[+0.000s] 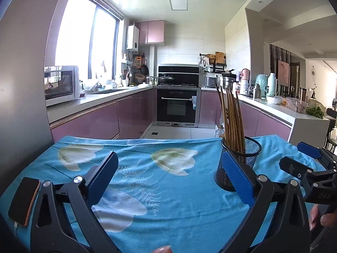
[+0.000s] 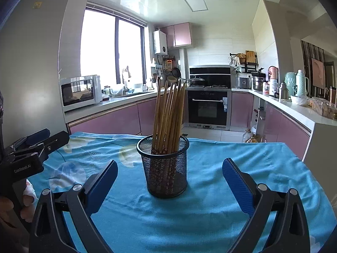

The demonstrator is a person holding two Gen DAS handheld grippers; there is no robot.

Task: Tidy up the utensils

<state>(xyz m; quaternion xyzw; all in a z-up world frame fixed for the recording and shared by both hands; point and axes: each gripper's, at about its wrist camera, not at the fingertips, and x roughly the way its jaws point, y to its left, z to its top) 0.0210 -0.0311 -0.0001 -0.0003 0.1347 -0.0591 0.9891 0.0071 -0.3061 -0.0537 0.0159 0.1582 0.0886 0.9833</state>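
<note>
A black mesh cup [image 2: 165, 168] stands upright on the blue flowered tablecloth [image 2: 210, 200], holding several brown wooden chopsticks [image 2: 168, 116]. My right gripper [image 2: 169, 181] is open and empty, with the cup centred just beyond its two blue fingers. In the left wrist view the cup [image 1: 248, 158] and its chopsticks [image 1: 231, 118] sit behind the right finger. My left gripper [image 1: 168, 179] is open and empty over bare cloth [image 1: 168, 200]. The right gripper [image 1: 309, 160] shows at the right edge of the left wrist view, and the left gripper [image 2: 40, 141] at the left edge of the right wrist view.
A phone [image 1: 24, 202] with a cable lies on the cloth at the left edge. The table's far edge [image 2: 231, 142] drops to the kitchen floor. Oil bottles [image 2: 251, 138] stand on the floor beyond it. Pink cabinets and counters line both sides.
</note>
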